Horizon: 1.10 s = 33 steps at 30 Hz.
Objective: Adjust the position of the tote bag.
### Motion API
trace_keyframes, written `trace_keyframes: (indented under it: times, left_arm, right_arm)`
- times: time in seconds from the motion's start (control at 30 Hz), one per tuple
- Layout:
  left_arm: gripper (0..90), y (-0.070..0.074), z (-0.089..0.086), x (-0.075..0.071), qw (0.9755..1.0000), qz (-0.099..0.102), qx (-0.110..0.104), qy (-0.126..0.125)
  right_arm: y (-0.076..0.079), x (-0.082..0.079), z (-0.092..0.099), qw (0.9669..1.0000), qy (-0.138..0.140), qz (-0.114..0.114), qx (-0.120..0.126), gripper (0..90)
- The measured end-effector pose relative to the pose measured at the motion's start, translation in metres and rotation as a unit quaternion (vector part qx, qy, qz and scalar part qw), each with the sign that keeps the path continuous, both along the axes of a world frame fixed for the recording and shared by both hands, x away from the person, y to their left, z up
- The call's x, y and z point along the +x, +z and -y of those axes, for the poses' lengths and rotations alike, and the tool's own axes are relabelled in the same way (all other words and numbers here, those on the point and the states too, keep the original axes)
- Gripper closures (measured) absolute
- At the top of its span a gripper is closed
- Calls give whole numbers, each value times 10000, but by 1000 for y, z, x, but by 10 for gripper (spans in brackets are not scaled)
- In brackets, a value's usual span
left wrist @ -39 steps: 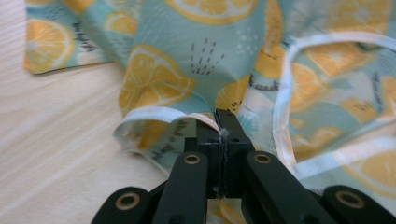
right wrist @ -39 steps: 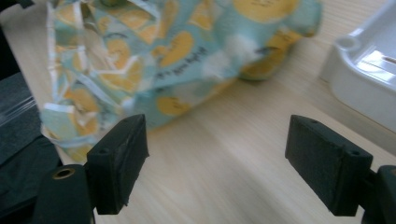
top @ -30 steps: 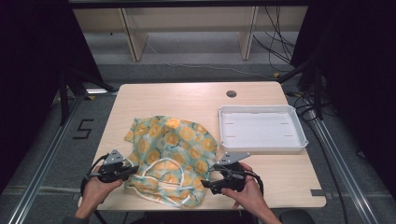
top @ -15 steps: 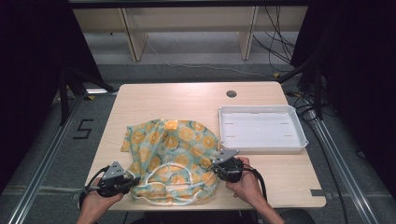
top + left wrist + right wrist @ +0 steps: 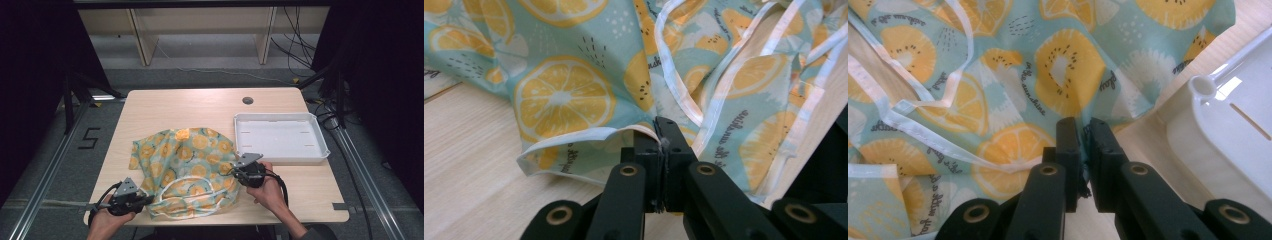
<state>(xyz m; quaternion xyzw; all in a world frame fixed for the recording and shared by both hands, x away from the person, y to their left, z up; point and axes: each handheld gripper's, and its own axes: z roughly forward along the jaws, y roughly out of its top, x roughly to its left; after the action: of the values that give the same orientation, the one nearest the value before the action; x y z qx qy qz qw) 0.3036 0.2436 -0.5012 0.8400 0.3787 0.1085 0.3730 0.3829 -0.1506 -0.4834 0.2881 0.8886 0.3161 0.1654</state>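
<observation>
Here both hand-held grippers — left, right — pinch the lemon-print cloth, lettered "in the sunshine".

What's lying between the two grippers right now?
The lemon-print cloth spans from left gripper to right gripper, its white straps bunched on top, seen in the high view.

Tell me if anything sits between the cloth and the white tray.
Nothing visible does. The cloth lies just left of the tray, with bare table between them. The left gripper and right gripper each pinch an edge of the cloth; the right one sits nearest the tray.
</observation>
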Motion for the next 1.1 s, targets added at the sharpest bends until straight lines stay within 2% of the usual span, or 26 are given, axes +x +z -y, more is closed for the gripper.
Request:
trace_keyframes:
  times: [0.1, 0.13, 0.23, 0.27, 0.3, 0.33, 0.37, 0.4, 0.43, 0.47, 0.53, 0.57, 0.6, 0.63, 0.67, 0.73, 0.77, 0.8, 0.87, 0.9, 0.93, 0.97, 1.0, 1.03, 1.07, 1.1]
  left_arm:
    - [879, 0, 1, 0, 10000, 26, 7, -19]
    - [864, 0, 1, -1, 10000, -15, -63, 64]
    - [799, -1, -1, -1, 9999, -46, -55, 88]
    - [799, 0, -4, -1, 10000, -10, -3, 25]
    - [750, 1, -5, -2, 9999, -86, -52, 89]
    - [669, 6, -8, -4, 9998, -55, -1, 181]
    - [623, 8, -9, -5, 9998, -31, -29, 219]
    - [566, 8, -9, -5, 9998, -31, -29, 219]
    - [566, 11, -11, -6, 9996, 29, -75, 269]
    - [531, 16, -13, -9, 9986, 60, -184, 482]
    - [507, 24, -19, -10, 9988, 151, -173, 442]
    - [473, 27, -21, -11, 9982, 212, -198, 530]
    - [466, 32, -23, -10, 9970, 295, -320, 638]
    - [459, 32, -23, -10, 9970, 295, -320, 638]
    - [459, 38, -26, -8, 9975, 283, -204, 614]
    - [437, 48, -26, -1, 9946, 440, -427, 840]
    - [438, 48, -26, -1, 9946, 440, -427, 840]
    - [440, 56, -27, 7, 9932, 600, -416, 902]
    - [459, 60, -27, 12, 9926, 669, -395, 936]
    - [485, 63, -26, 20, 9921, 740, -351, 947]
    - [497, 67, -27, 26, 9928, 750, -211, 906]
    - [579, 69, -25, 33, 9921, 811, -208, 938]
    - [618, 72, -23, 45, 9912, 881, -150, 974]
    - [664, 72, -23, 45, 9912, 881, -150, 974]
    - [664, 73, -21, 53, 9903, 927, -182, 1020]
    - [711, 74, -19, 62, 9897, 951, -123, 1063]
  right_arm:
    - [1, 0, 1, 10000, -15, -23, -1, 851]
    - [1, 2, 2, 10000, 34, 84, -8, 837]
    - [1, 1, 1, 10000, -52, 39, 49, 803]
    - [2, 1, 1, 10000, -58, 4, 61, 781]
    - [3, 0, 3, 9999, -89, -54, 86, 728]
    - [5, -1, 4, 9994, -177, -135, 254, 636]
    - [7, -1, 6, 9994, -130, -152, 280, 583]
    - [7, -1, 6, 9994, -130, -152, 280, 583]
    - [7, -3, 6, 9988, -249, -64, 406, 526]
    - [10, -5, 9, 9986, -280, -136, 437, 488]
    - [13, -6, 13, 9975, -289, -157, 627, 429]
    - [17, -9, 18, 9963, -317, -148, 783, 400]
    - [18, -10, 19, 9961, -359, -145, 792, 388]
    - [18, -10, 19, 9961, -359, -145, 792, 388]
    - [18, -12, 20, 9954, -434, -96, 845, 383]
    - [20, -15, 26, 9950, -447, -66, 893, 364]
    - [20, -15, 26, 9950, -447, -66, 893, 364]
    - [20, -18, 29, 9943, -475, -113, 943, 360]
    - [19, -18, 30, 9948, -421, -60, 928, 360]
    - [20, -20, 31, 9942, -456, -99, 966, 360]
    - [19, -21, 33, 9939, -482, -36, 995, 360]
    - [20, -25, 34, 9930, -555, -119, 1033, 361]
    - [20, -25, 36, 9933, -511, -37, 1040, 361]
    - [20, -26, 37, 9929, -525, -72, 1062, 361]
    - [20, -26, 37, 9929, -525, -72, 1062, 361]
    - [20, -28, 38, 9929, -537, -55, 1061, 361]
